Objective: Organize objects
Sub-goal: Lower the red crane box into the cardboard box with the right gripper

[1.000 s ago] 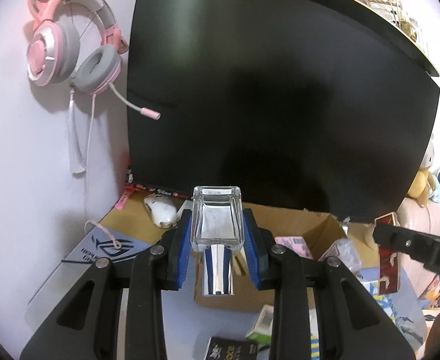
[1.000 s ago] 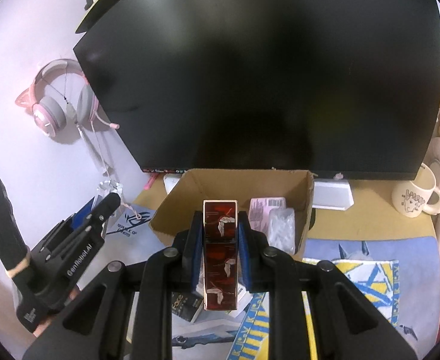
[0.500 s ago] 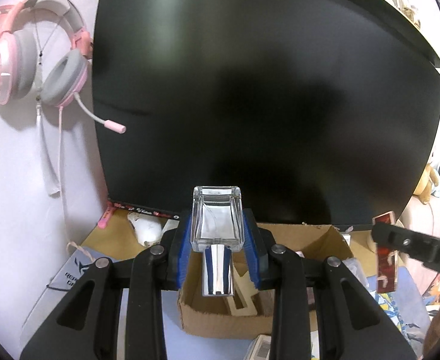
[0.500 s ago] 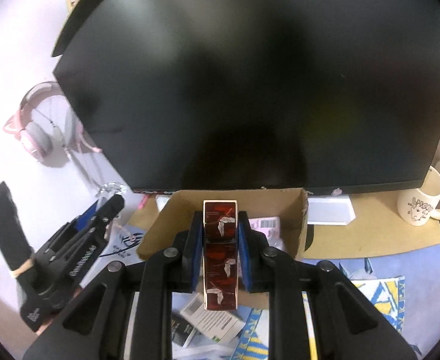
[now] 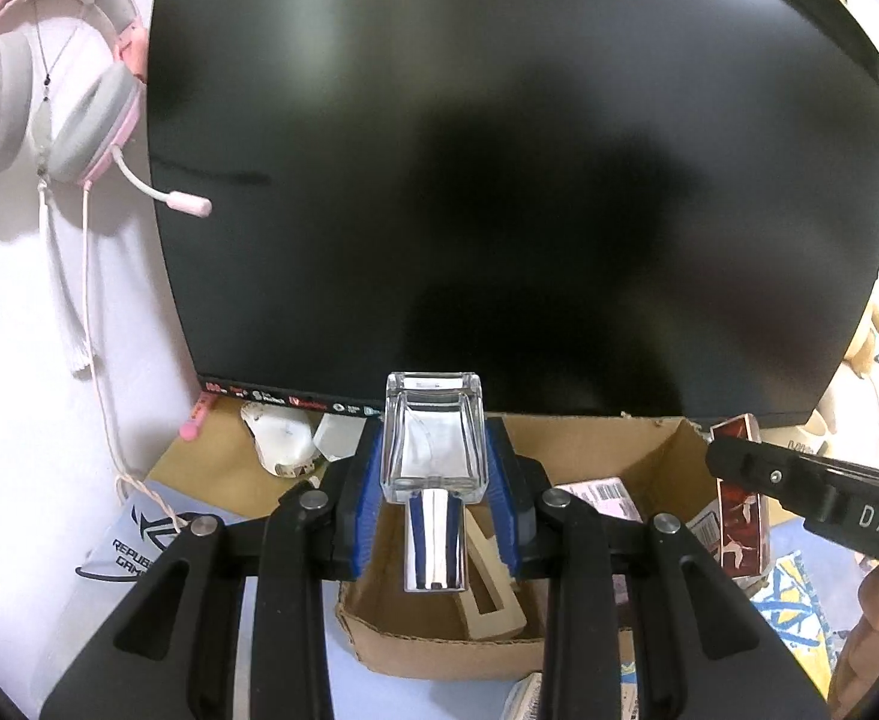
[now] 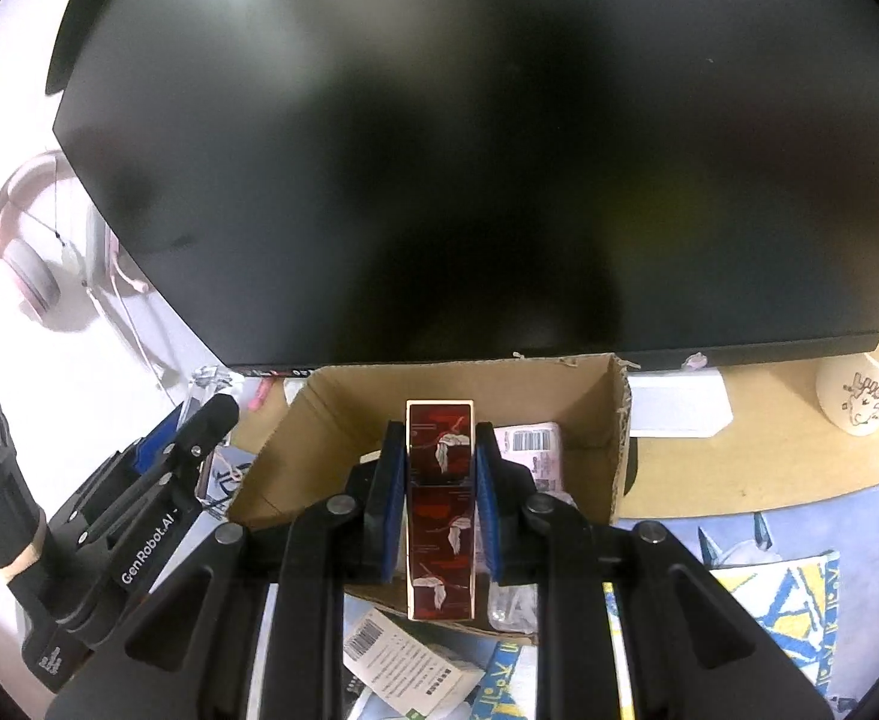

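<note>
pointing bottle (image 5: 433,450) cap toward camera

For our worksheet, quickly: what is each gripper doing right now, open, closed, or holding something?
Left gripper: closed on a clear glass perfume bottle with a silver cap.
Right gripper: closed on a dark red crane-patterned box.

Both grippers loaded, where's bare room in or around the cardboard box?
Cardboard box: bare floor at its left half, beside the pink packet. Also tan desk between box and mug. Crowded: box's right side, and its front among the small cartons.
</note>
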Tool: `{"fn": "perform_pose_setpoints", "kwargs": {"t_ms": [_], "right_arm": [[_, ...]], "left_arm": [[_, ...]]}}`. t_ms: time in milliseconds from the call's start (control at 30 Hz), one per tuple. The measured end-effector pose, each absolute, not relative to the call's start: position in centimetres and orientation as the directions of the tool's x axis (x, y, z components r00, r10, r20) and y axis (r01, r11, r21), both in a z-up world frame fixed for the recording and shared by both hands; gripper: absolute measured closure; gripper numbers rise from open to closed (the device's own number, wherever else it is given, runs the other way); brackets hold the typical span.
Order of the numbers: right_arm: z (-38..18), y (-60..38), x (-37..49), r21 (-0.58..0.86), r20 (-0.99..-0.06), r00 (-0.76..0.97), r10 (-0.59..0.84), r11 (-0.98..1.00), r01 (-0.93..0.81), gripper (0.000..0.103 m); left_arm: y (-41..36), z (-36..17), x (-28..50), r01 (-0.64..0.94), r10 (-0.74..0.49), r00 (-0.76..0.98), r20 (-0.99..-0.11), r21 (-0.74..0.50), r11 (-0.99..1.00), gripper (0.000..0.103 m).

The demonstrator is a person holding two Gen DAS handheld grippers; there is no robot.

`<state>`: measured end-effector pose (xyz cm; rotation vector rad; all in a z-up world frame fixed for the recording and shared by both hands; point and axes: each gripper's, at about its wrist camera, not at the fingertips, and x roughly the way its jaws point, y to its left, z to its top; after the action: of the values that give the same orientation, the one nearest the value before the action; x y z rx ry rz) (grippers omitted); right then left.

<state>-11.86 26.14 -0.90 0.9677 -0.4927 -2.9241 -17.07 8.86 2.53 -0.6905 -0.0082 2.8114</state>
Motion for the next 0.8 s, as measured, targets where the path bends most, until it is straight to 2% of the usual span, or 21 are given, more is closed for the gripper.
{"fn": "perform_pose_setpoints", "kwargs": {"t_ms": [133,267,800], "right_arm": [[-1.0,25.7,-11.5,0.273,-0.551,-0.828,-0.106,-0.96,-0.058,0.08],[-1.0,25.7,-11.3,0.267,-0.534,-0.84,-0.099,-0.962,-0.056,0.08],[-2.0,26.0,-11.8,0.268,-0.542,-0.838,-0.06,-0.958,-0.105,0.08]], "left_arm": [[9.1,2.1,-17.3,-0.229,0.227,-0.851,-0.474,-0.054,-0.972,0.073],[8.8,1.6,-17.6,-0.241,0.257,-0.837,-0.483,-0.097,-0.966,0.073],[9.3,0.5,-18.4,-0.251,0.28,-0.802,-0.528,-0.128,-0.959,0.073]]}}
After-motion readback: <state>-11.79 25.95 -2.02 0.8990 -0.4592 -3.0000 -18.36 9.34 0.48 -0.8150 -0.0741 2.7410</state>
